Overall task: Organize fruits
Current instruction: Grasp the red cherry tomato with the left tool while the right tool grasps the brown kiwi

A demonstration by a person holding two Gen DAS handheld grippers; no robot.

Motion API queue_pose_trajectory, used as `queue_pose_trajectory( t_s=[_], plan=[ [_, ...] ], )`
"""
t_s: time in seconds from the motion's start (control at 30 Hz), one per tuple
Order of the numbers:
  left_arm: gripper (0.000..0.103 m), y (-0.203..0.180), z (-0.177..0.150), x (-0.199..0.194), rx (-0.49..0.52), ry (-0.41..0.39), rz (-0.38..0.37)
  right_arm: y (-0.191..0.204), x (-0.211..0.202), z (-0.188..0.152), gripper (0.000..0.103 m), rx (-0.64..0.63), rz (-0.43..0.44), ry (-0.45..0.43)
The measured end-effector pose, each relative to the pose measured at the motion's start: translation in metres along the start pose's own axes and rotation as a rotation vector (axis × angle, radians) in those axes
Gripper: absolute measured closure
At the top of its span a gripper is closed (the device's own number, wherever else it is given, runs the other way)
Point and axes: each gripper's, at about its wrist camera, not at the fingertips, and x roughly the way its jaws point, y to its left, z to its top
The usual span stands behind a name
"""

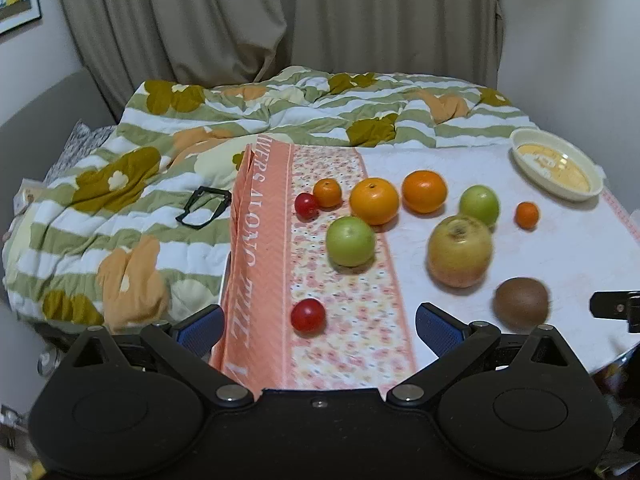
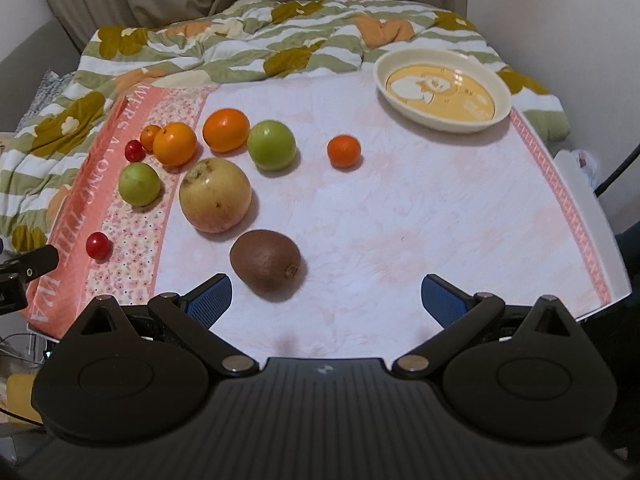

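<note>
- The left gripper (image 1: 319,330) is hovering low over the near edge of the table, its blue-padded fingers (image 1: 202,330) spread wide and holding nothing.
- A cherry tomato (image 1: 307,315) is lying on the floral strip of the cloth (image 1: 352,320), just ahead of that gap; a second tomato (image 1: 307,205) is sitting farther back, touching a small tangerine (image 1: 327,193).
- A green apple (image 1: 350,241) is resting on the same strip, just in front of a large orange (image 1: 374,201).
- Another orange (image 1: 423,191) is sitting to the right of it, with a second green apple (image 1: 479,205) beyond.
- A big yellowish apple (image 2: 215,195) is standing in front of those, near the table's middle.
- A brown kiwi (image 2: 265,261) is lying closest to the right gripper (image 2: 326,299), just ahead of its left finger.
- The right gripper is also hanging wide apart with empty fingers (image 2: 444,300).
- A small mandarin (image 2: 343,151) is sitting alone, well apart from the cluster.
- A cream bowl (image 2: 502,92) with a yellow printed bottom is standing empty at the far right corner.
- A striped flowered quilt (image 1: 120,184) is lying bunched behind and left of the table.
</note>
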Motion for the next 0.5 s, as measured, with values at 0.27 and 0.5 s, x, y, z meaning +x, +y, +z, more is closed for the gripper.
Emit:
queue_pose_trajectory(
  t_s=[0.27,0.5],
  plan=[
    [0.009,0.013,-0.013,0.05,0.069,0.029,-0.017,0.019,0.036,-0.012,0.0,-0.026,-0.008,-0.026],
    [0.025,0.013,-0.022,0.086,0.089,0.071,-0.051,0.033,0.064,-0.017,0.0,-0.035,0.006,-0.027]
  ],
)
